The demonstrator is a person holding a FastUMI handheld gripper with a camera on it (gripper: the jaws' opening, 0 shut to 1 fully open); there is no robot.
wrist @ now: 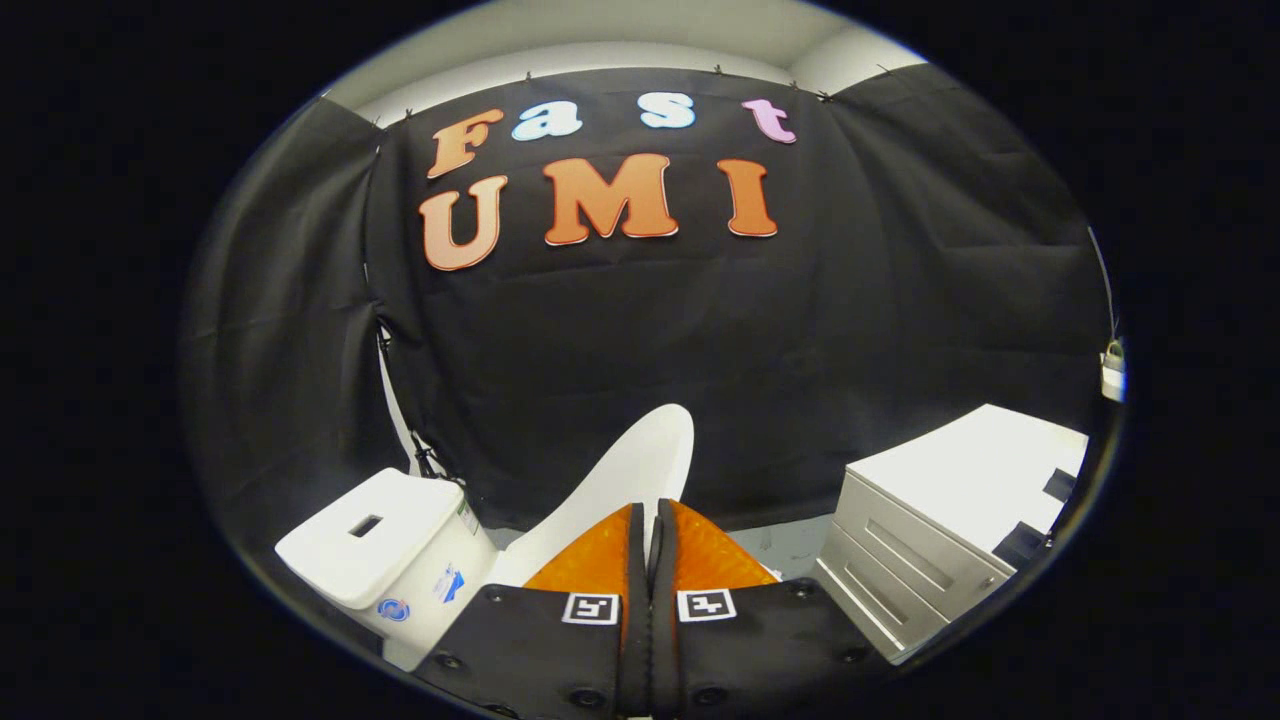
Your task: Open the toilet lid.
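Between the cistern (385,545) and the drawer cabinet (935,535), the toilet lid (630,480) rises steeply, just ahead of the fingers. The gripper (648,520) has its two fingers pressed together, with almost no gap; I cannot tell if the lid's edge is caught between them or only rests against them. The lid seems already lifted far from the seat, probably because the fingers push it from below toward the cistern side.
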